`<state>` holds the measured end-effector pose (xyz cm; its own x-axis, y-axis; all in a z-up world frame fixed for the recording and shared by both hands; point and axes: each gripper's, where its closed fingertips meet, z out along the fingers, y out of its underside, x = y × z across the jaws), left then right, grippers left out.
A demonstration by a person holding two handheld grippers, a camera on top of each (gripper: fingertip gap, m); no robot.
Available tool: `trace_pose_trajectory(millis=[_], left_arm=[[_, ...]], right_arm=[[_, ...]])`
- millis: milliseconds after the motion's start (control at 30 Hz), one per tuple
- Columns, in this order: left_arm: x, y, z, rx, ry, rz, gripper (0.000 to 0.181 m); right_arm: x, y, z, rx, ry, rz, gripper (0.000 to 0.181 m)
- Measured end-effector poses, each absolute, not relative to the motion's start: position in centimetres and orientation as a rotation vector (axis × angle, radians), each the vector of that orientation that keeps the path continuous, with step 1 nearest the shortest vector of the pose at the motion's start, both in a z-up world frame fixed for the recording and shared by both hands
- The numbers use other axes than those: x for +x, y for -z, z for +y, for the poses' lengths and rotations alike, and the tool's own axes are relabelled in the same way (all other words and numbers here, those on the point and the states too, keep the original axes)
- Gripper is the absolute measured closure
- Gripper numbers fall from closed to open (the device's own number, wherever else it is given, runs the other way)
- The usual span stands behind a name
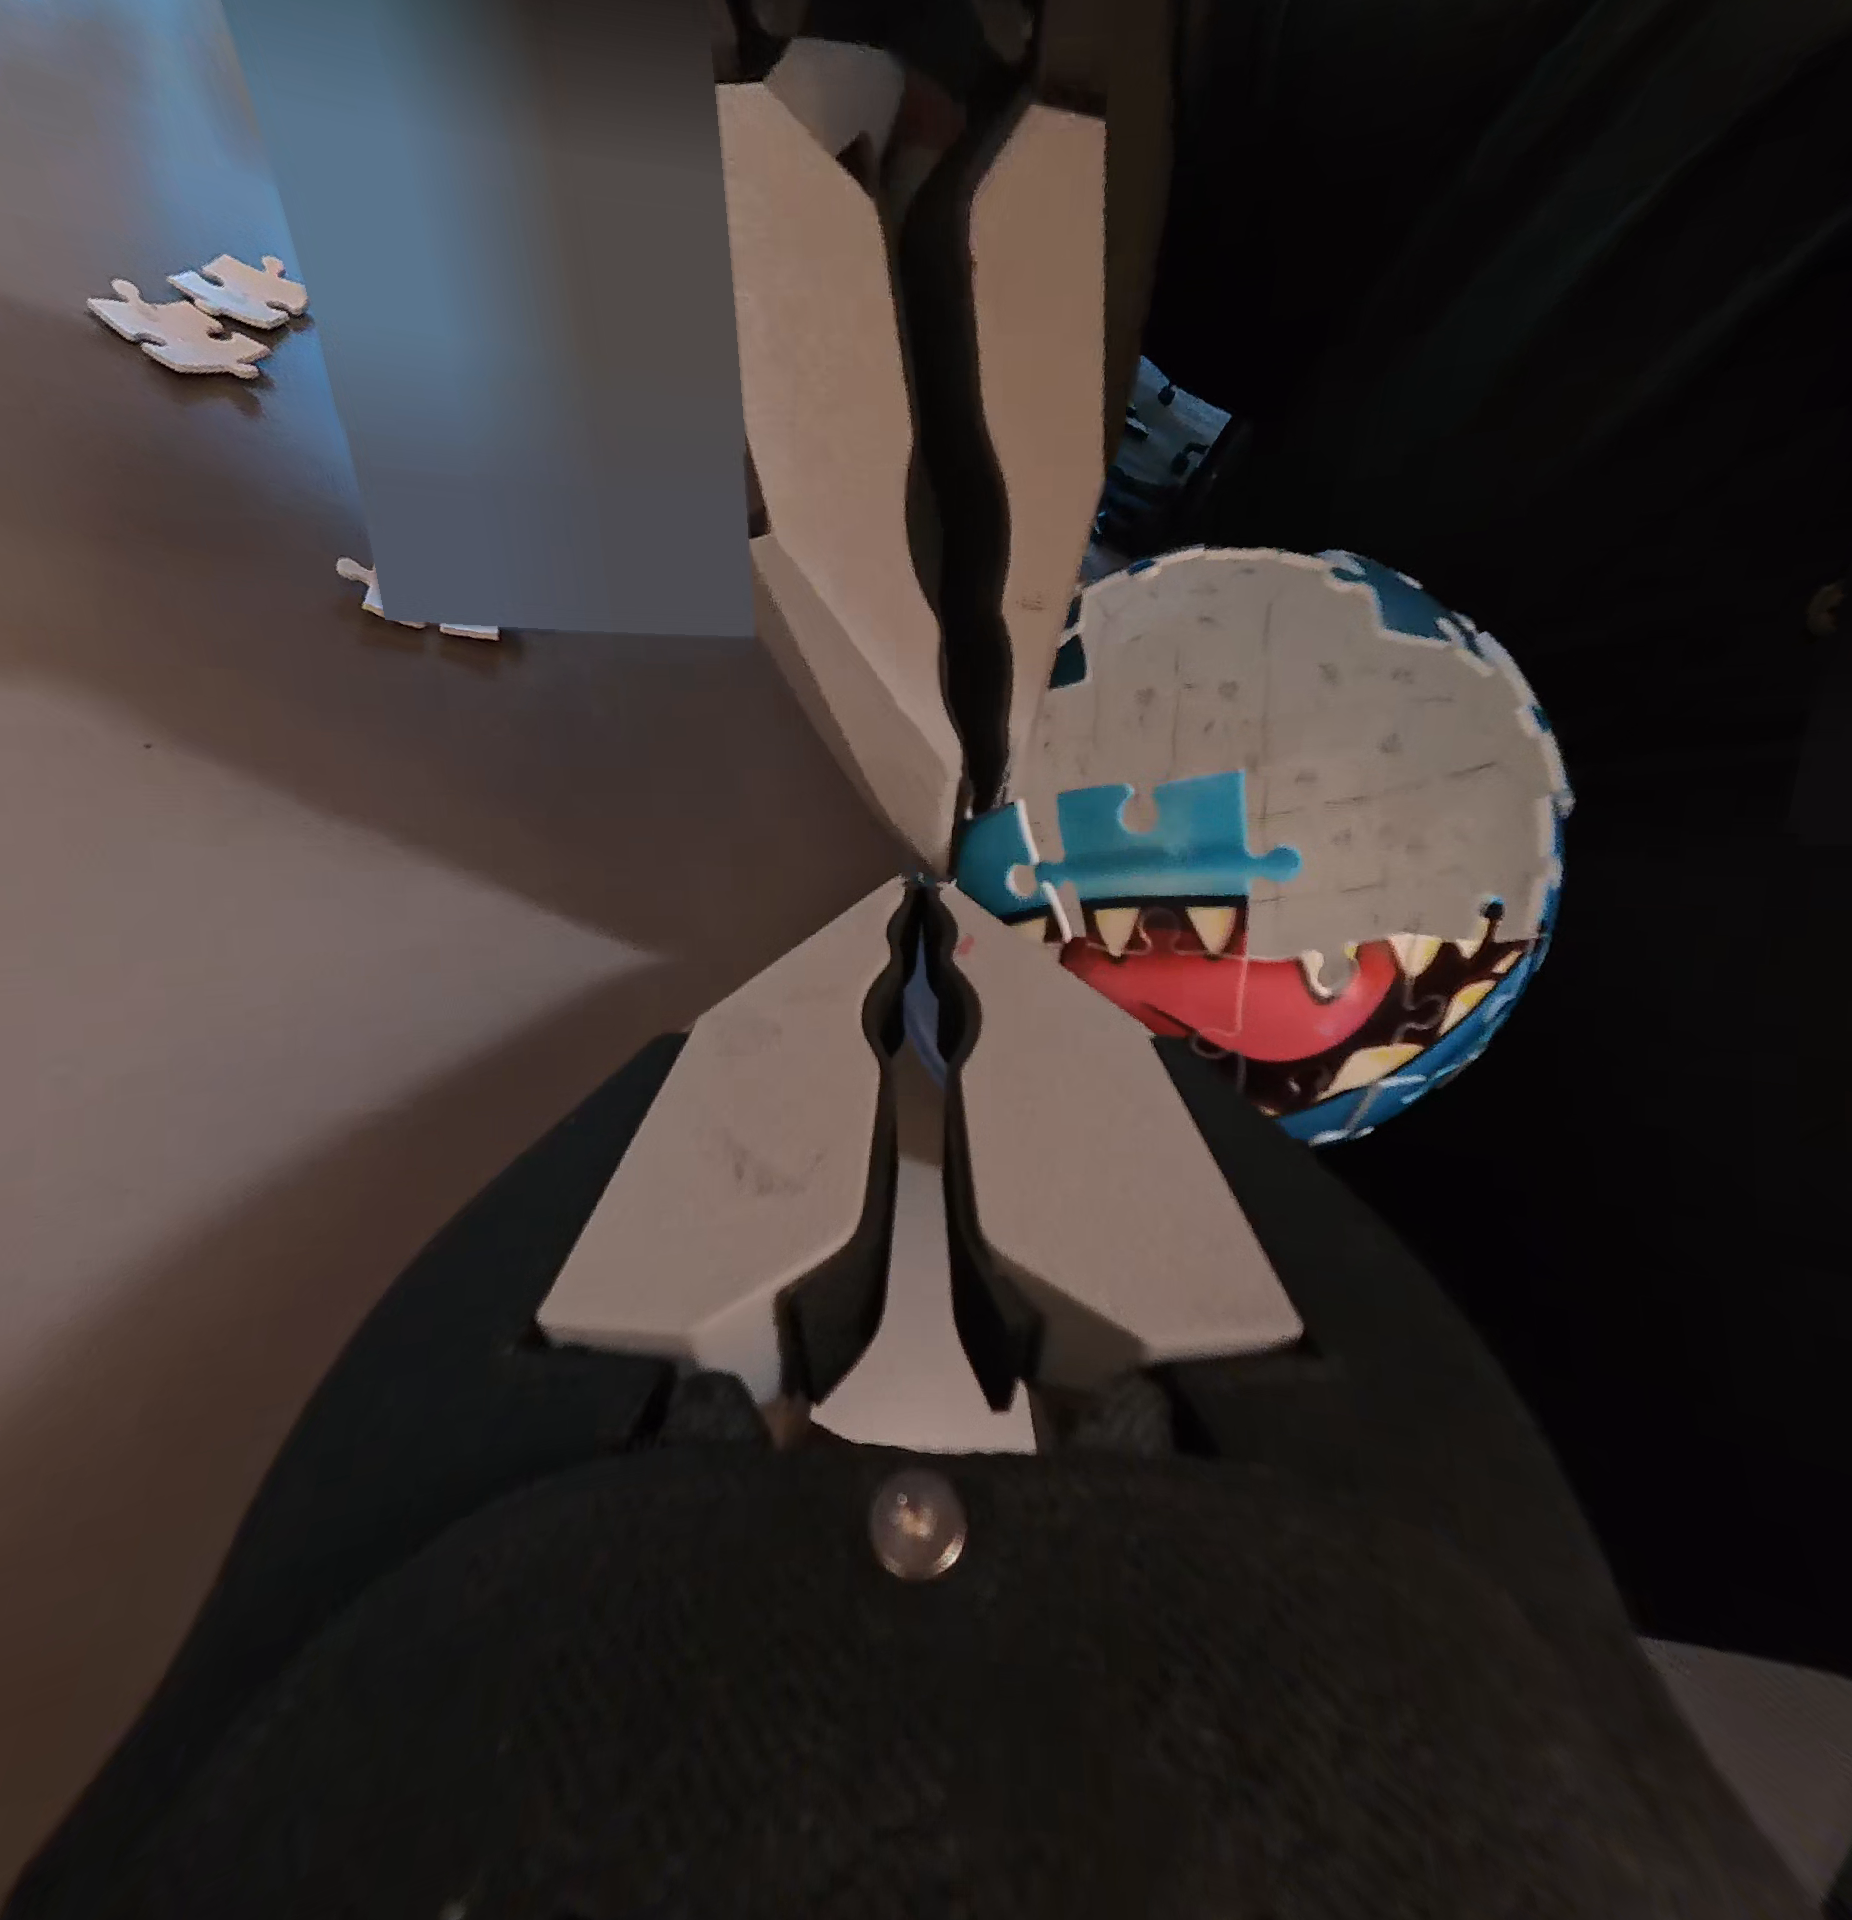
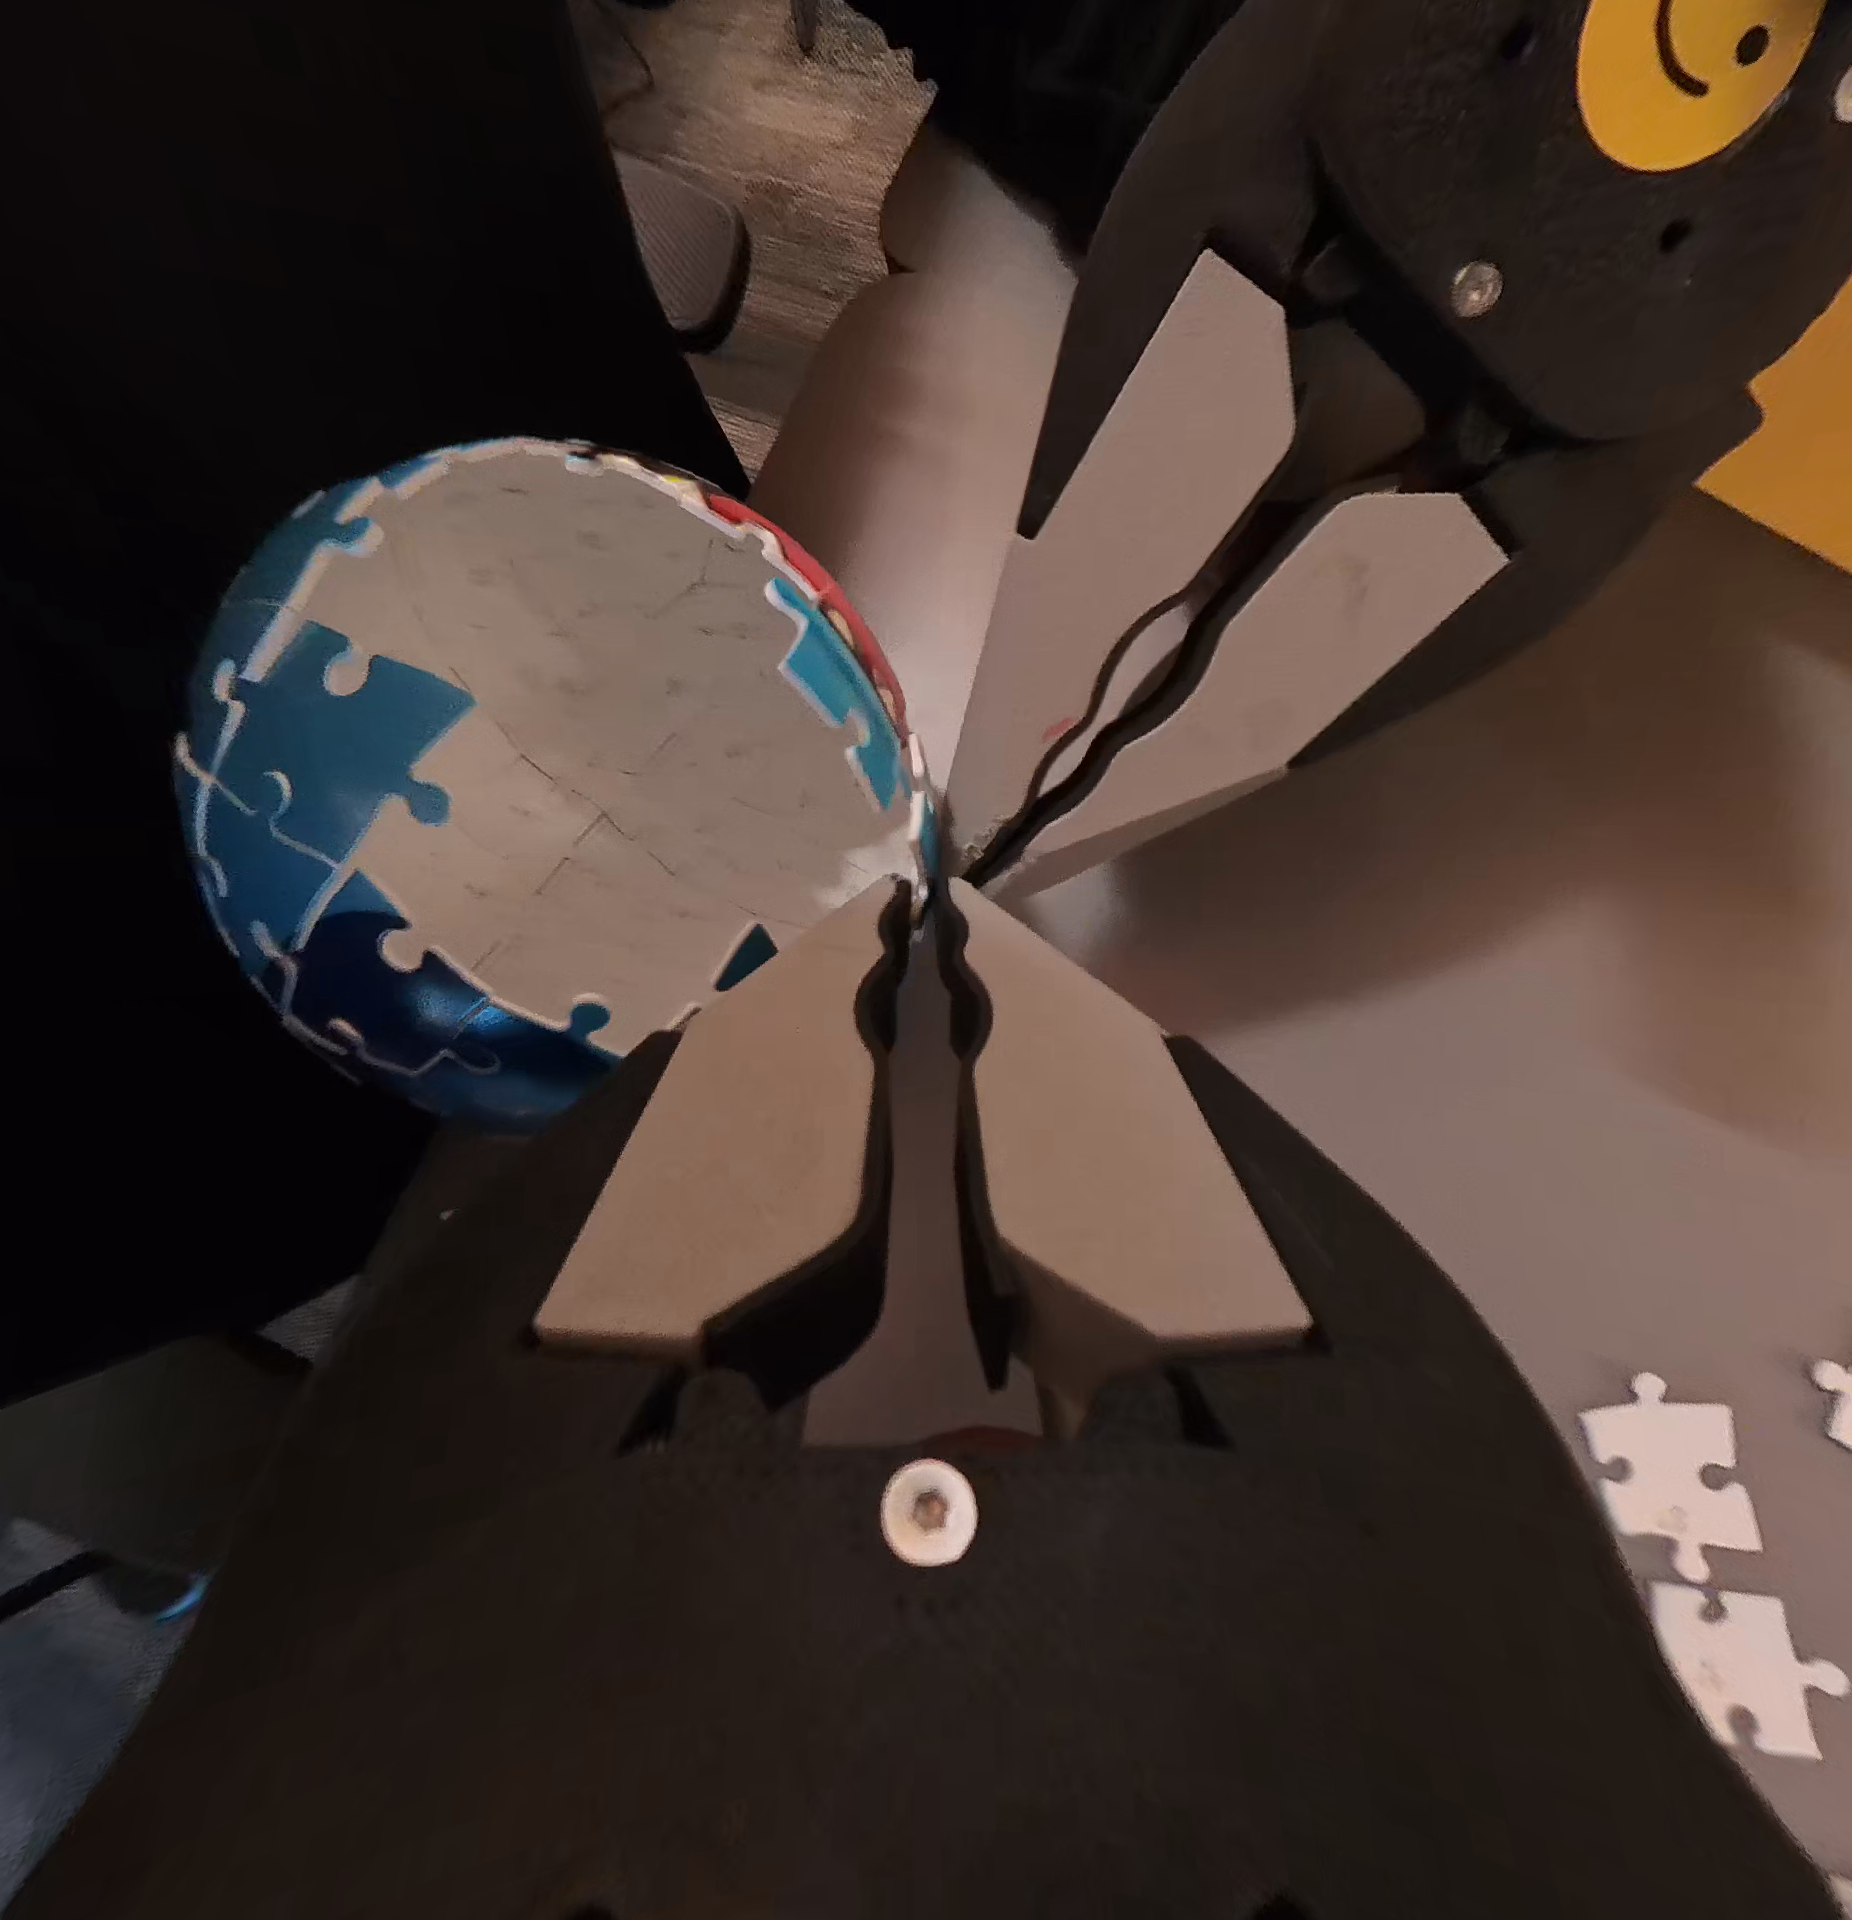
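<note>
Loose white puzzle pieces [image 2: 1670, 1465] on brown table [image 1: 278, 935], possibly face-down

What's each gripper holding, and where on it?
Both pinch the puzzle ball at the same spot on the rim of its open shell. Left gripper is shut on that edge; right gripper meets it tip to tip there. The ball hangs off the table.
</note>
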<state>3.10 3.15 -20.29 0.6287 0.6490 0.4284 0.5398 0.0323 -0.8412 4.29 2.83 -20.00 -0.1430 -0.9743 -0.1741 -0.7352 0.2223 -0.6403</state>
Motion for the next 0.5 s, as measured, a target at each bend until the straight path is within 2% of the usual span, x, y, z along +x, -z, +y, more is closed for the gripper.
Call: trace_pose_trajectory(millis=[233, 367, 500], left_arm=[[3.27, 20.38, 3.12, -1.624, -0.109, -1.008, 0.181], [3.26, 20.31, 3.14, -1.628, -0.117, -1.005, 0.181], [3.18, 19.97, 3.33, -1.621, -0.120, -0.991, 0.181]], right_arm=[[4.27, 20.05, 2.74, -1.710, 0.627, 1.928, 0.181], [3.70, 19.86, 3.07, -1.820, 0.532, 1.883, 0.179], [3.64, 19.54, 3.61, -1.724, 0.398, 1.822, 0.176]])
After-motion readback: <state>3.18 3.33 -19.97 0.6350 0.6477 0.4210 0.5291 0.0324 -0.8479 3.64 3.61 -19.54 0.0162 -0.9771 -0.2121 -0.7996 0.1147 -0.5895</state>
